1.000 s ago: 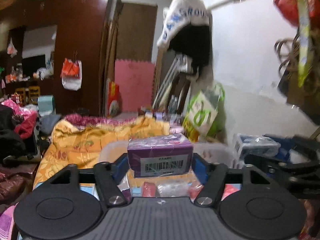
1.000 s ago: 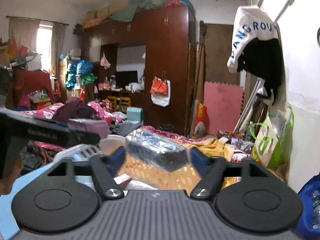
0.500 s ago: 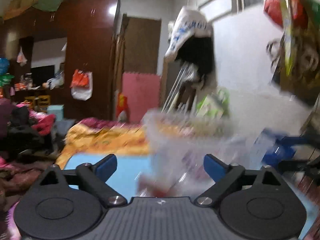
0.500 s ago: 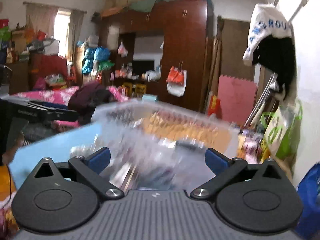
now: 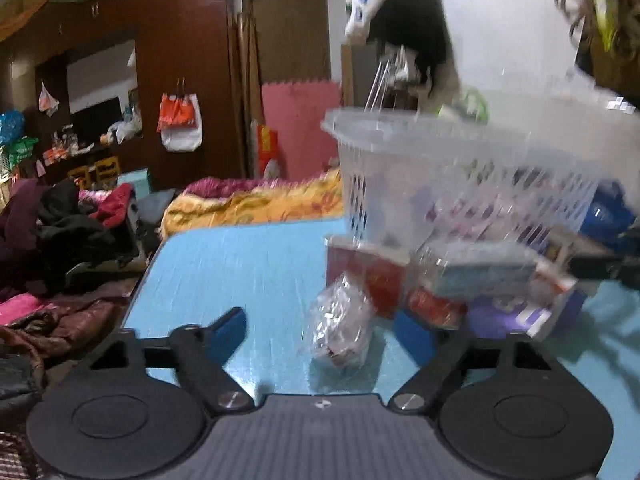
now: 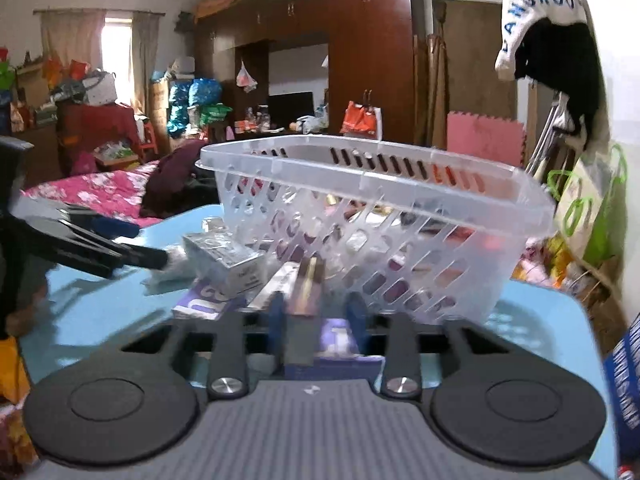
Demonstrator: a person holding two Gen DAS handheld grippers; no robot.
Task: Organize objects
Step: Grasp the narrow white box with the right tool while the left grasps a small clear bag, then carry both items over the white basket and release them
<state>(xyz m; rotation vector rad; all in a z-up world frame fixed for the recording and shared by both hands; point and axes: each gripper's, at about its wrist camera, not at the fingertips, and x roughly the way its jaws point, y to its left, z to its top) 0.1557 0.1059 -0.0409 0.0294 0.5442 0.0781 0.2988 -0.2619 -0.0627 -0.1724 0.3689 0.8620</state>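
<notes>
A clear perforated plastic basket (image 6: 380,216) stands on the light blue table (image 6: 100,304), also blurred in the left wrist view (image 5: 460,184). Boxes lie in front of it: a silver-grey box (image 6: 224,256), a purple box (image 6: 200,304) and red boxes (image 5: 372,276). A clear plastic bag (image 5: 340,324) lies between the fingers of my open left gripper (image 5: 320,334). My right gripper (image 6: 316,320) is shut on a purple box (image 6: 340,344) at the table's near edge. The left gripper also shows at the left of the right wrist view (image 6: 104,248).
Past the table's far edge is a bed with an orange blanket (image 5: 256,204), piled clothes (image 5: 60,232) and a dark wardrobe (image 6: 360,60). A white wall with hanging clothes (image 6: 552,40) and bags (image 6: 588,208) is on the right.
A second ago each gripper held a box in the air. Both came down to the table by the basket. My left gripper let go and is open; the right has closed on a purple box.
</notes>
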